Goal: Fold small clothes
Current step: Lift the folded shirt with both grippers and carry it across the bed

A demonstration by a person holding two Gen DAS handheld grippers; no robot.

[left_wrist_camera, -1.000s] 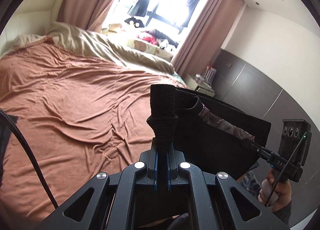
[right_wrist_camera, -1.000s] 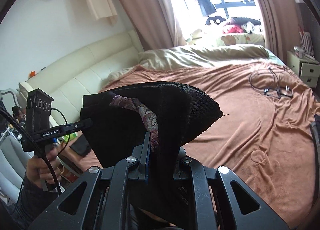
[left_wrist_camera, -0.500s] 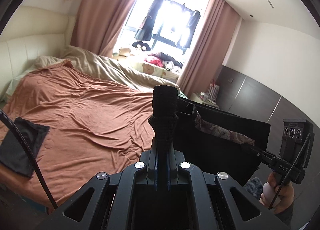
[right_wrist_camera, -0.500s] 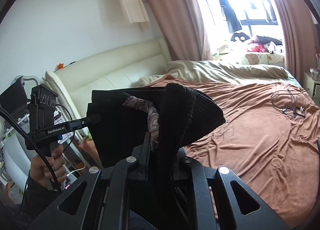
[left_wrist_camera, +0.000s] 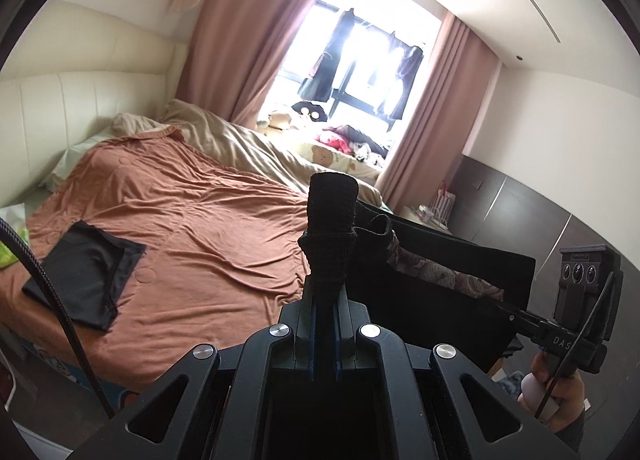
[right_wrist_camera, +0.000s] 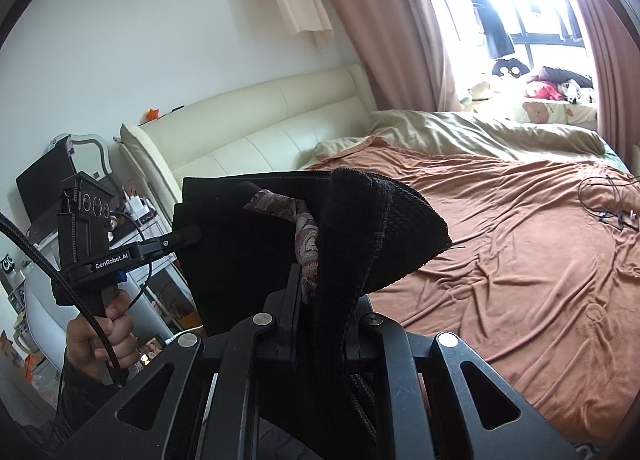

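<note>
A black garment (left_wrist_camera: 448,292) with a patterned lining strip hangs stretched in the air between both grippers, above the near edge of the bed. My left gripper (left_wrist_camera: 326,292) is shut on one bunched black corner (left_wrist_camera: 332,212) of it. My right gripper (right_wrist_camera: 316,288) is shut on the other end (right_wrist_camera: 380,228), where the knit fabric bulges over the fingers. Each gripper shows in the other's view, the right gripper (left_wrist_camera: 496,306) at the right and the left gripper (right_wrist_camera: 188,236) at the left. A second black garment (left_wrist_camera: 80,276) lies flat on the bed's near left corner.
The bed has a rust-brown sheet (left_wrist_camera: 208,228) and a beige duvet (right_wrist_camera: 480,132) toward the window. A cream headboard (right_wrist_camera: 260,128) runs along the wall. Cables (right_wrist_camera: 608,204) lie on the sheet at the right. A nightstand (left_wrist_camera: 428,216) stands by the dark wall panel.
Both grippers have risen and tilted upward with the garment still stretched between them. More of the room, window and the flat black garment has come into view.
</note>
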